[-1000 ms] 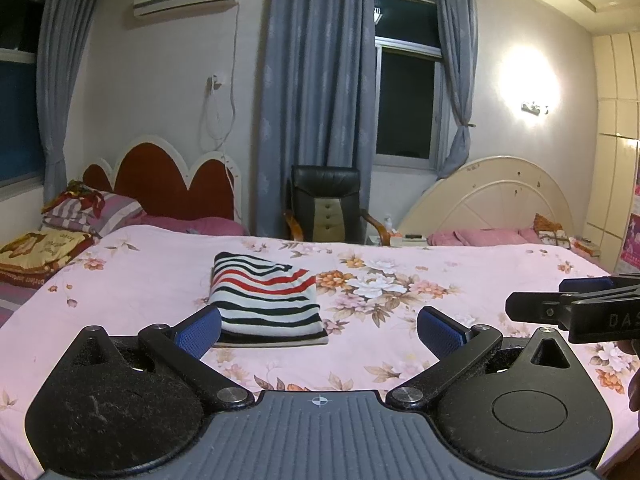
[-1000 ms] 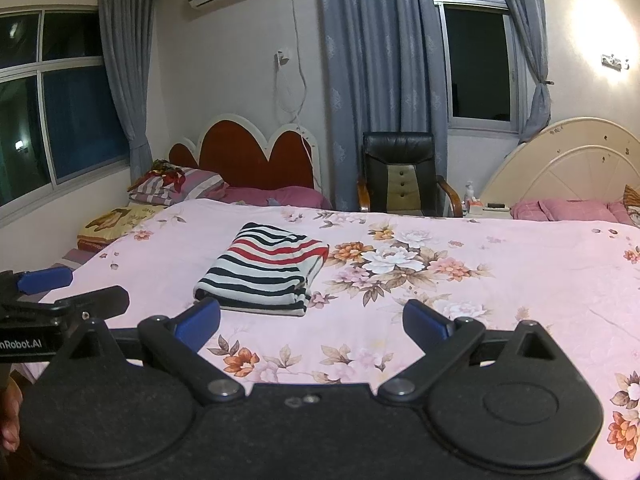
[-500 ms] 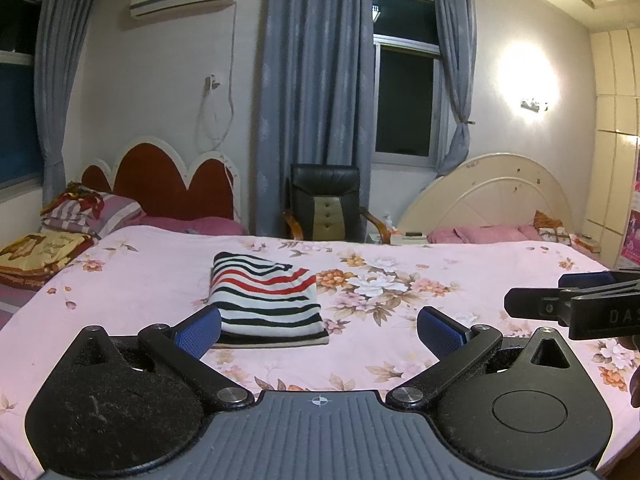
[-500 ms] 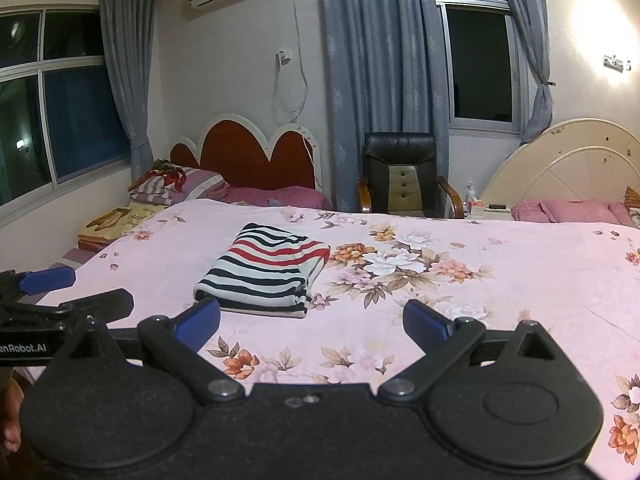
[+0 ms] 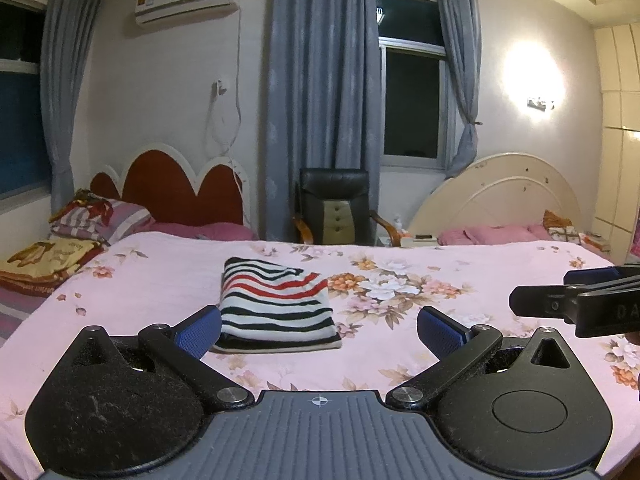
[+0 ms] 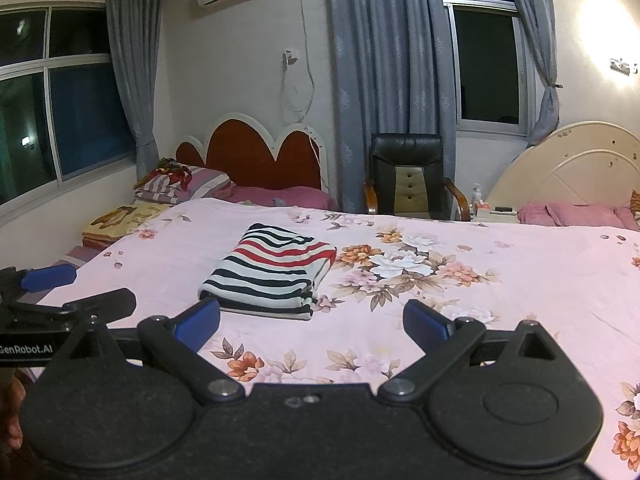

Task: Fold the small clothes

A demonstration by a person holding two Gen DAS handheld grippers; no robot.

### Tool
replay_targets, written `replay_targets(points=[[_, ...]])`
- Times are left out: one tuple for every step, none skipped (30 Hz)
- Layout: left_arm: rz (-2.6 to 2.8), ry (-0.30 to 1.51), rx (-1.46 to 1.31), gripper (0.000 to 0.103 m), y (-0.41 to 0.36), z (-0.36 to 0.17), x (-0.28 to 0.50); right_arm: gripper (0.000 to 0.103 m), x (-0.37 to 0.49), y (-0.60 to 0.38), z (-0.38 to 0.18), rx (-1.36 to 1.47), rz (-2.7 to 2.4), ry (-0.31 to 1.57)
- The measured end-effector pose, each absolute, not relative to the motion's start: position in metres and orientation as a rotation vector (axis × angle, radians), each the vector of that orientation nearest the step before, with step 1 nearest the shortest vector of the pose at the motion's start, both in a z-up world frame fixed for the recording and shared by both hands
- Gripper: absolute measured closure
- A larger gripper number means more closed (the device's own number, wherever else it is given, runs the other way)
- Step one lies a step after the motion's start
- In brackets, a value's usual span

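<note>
left gripper (image 5: 319, 330): blue pads spread wide, nothing between them, hanging over the near edge of the bed, not touching anything
right gripper (image 6: 312, 322): same deal, jaws wide apart and empty, off the fabric
striped garment (image 5: 276, 306): folded into a neat rectangle, black/white/red stripes, lying flat on the pink floral bedspread (image 5: 400, 248), just past the left gripper's left pad, clear of both tools
left view only: the right gripper poking in from the right edge, plus a lit wall lamp (image 5: 540, 103) and pale cupboard doors
right view only: the left gripper at the left edge, a bit of hand (image 6: 14, 420) below it, and a big dark window (image 6: 60, 100) on the left wall
both views: black chair (image 6: 408, 174) between the two headboards
</note>
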State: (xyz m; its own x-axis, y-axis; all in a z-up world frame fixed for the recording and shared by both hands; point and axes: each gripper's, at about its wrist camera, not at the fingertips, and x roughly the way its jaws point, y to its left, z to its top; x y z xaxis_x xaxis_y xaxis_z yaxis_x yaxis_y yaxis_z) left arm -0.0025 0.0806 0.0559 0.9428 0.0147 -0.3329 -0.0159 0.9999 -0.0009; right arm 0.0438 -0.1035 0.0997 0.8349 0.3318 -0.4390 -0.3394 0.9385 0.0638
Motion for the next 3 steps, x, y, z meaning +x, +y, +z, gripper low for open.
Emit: replay_targets(points=[[0.017,0.337,-0.001,0.000,0.0810,0.0560,-0.0020,0.005,0.0437,-0.1036,0.0996,-0.016,0.357,0.461],[0.022,0.334,0.002,0.000,0.0806,0.0561,-0.0026,0.005,0.0439,-0.1033,0.0996,-0.015,0.359,0.462],[0.020,0.340,-0.001,0.000,0.0803,0.0560,-0.0019,0.005,0.0442,-0.1028,0.0996,-0.014,0.361,0.462]])
